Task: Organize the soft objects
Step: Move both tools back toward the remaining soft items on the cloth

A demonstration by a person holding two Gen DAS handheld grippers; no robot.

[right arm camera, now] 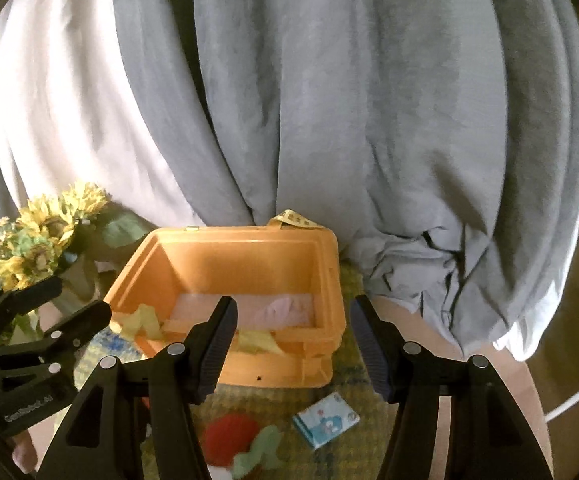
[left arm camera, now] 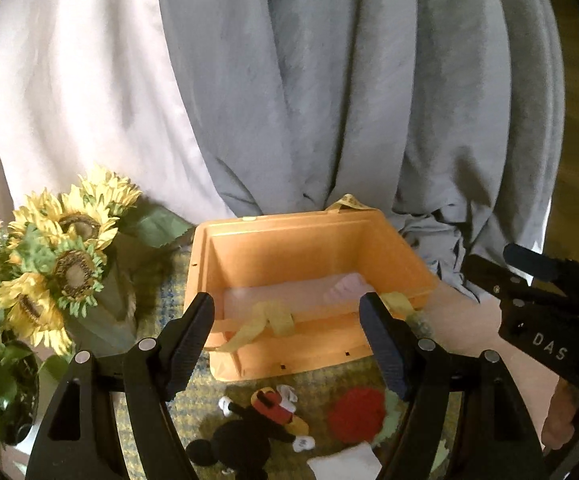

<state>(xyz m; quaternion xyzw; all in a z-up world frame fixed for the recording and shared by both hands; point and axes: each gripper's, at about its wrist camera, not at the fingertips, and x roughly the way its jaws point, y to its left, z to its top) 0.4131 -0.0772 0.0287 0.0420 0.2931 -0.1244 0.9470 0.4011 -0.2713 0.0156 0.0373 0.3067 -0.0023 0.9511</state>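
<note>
An orange plastic bin (left arm camera: 309, 240) stands on a plaid mat, with a pink cloth (left arm camera: 345, 286) on its floor and a yellow tape (left arm camera: 273, 320) draped over its near rim. In front of it lie a black mouse plush (left arm camera: 249, 432), a red knitted piece (left arm camera: 355, 412) with a green leaf, and a white cloth (left arm camera: 345, 464). My left gripper (left arm camera: 287, 304) hovers open above the bin's near rim, with nothing between its fingers. My right gripper (right arm camera: 294, 306) is open beside it and also holds nothing. The right wrist view shows the bin (right arm camera: 229, 256) and the red piece (right arm camera: 231, 434).
Artificial sunflowers (left arm camera: 61, 248) in a vase stand left of the bin. Grey and white curtains (left arm camera: 329, 100) hang right behind it. A small printed tissue pack (right arm camera: 325, 418) lies on the mat at the front right. A person's hand (left arm camera: 557, 416) holds the right gripper's handle.
</note>
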